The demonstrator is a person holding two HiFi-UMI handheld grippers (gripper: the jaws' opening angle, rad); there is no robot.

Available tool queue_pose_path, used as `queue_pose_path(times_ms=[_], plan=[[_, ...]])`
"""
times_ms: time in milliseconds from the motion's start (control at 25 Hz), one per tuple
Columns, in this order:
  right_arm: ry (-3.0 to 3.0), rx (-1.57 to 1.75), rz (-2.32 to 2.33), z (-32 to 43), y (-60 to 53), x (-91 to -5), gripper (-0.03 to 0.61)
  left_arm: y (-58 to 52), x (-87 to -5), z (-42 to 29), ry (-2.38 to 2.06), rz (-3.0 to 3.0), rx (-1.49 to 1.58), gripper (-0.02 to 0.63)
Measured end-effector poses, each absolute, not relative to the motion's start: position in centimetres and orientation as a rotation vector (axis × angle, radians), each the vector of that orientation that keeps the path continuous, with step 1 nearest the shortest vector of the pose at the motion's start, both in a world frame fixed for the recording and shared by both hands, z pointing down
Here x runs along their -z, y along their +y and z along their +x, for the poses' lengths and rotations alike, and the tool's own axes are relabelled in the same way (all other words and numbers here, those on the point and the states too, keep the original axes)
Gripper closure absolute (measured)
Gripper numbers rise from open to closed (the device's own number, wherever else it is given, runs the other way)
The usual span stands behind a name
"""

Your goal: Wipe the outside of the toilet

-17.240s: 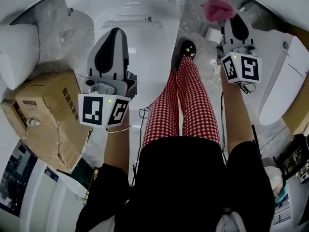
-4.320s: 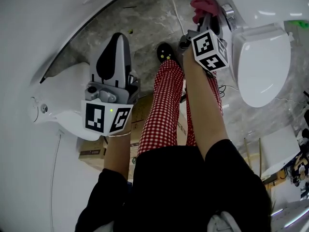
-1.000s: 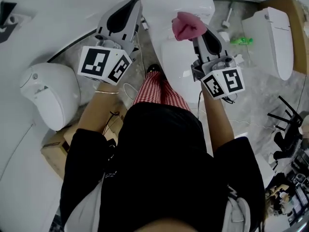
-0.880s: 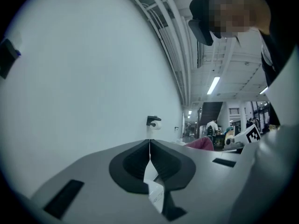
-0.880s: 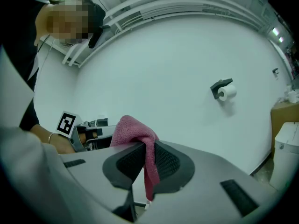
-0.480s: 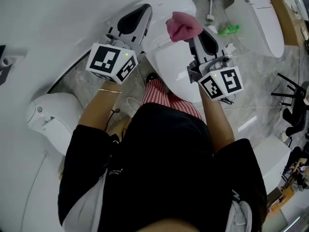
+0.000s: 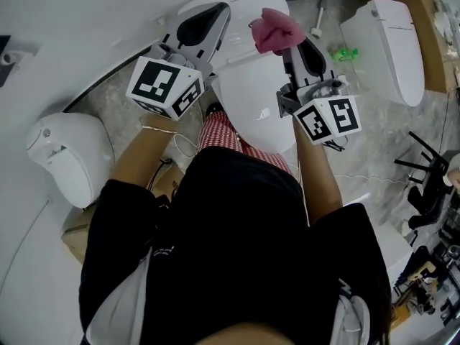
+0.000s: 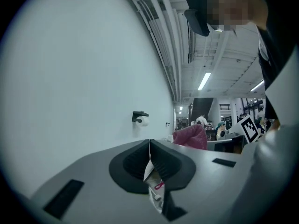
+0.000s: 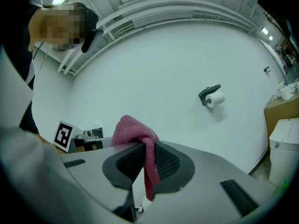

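The jaws of the right gripper (image 9: 145, 148) pinch the pink cloth (image 9: 133, 129), which bunches above them. The left gripper (image 8: 149, 146) has its jaws closed, empty.

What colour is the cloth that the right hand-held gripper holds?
Pink. The cloth shows best in the right gripper view.

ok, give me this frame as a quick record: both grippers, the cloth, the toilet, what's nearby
left gripper: jaws together, nothing held, raised at the toilet's back left
right gripper: shut on the pink cloth
pink cloth: bunched above the jaws, one end hanging between them; contact with the toilet cannot be told
toilet: white, lid closed, directly in front of the person
nearby: second toilet at right, third toilet at left, cardboard box lower left
wall: toilet-paper holder with a roll
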State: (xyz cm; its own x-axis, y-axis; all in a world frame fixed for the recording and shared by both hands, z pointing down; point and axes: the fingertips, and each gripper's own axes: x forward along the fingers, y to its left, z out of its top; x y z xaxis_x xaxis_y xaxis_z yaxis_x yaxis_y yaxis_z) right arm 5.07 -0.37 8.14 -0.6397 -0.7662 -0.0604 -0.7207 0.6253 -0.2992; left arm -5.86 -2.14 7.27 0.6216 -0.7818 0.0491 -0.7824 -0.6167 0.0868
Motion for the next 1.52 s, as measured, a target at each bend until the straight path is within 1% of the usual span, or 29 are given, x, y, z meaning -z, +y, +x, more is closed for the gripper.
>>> queue_pose_path(times_ms=[400, 560, 800, 1080, 1520], plan=[[2.797, 0.383, -0.881, 9.1, 2.5, -7.9, 0.518, 2.7, -6.6, -0.9, -1.608, 2.612, -0.011, 0.603], [2.817, 0.397, -0.792, 11.0, 3.7, -7.9, 0.518, 4.2, -5.9, 1.6, -1.666, 2.592, -0.019, 0.603], [2.854, 0.419, -0.652, 11.8, 5.8, -8.0, 0.518, 6.9, -5.4, 4.0, -1.69, 2.602, -0.073, 0.603], [2.88, 0.447, -0.577, 11.4, 6.9, -8.2, 0.518, 9.6, -6.4, 3.8, -1.658, 2.577, -0.156, 0.603], [2.893, 0.447, -0.514, 9.9, 8.3, -7.3, 0.518, 12.6, -5.0, 0.8, -1.684, 2.533, -0.189, 0.603]])
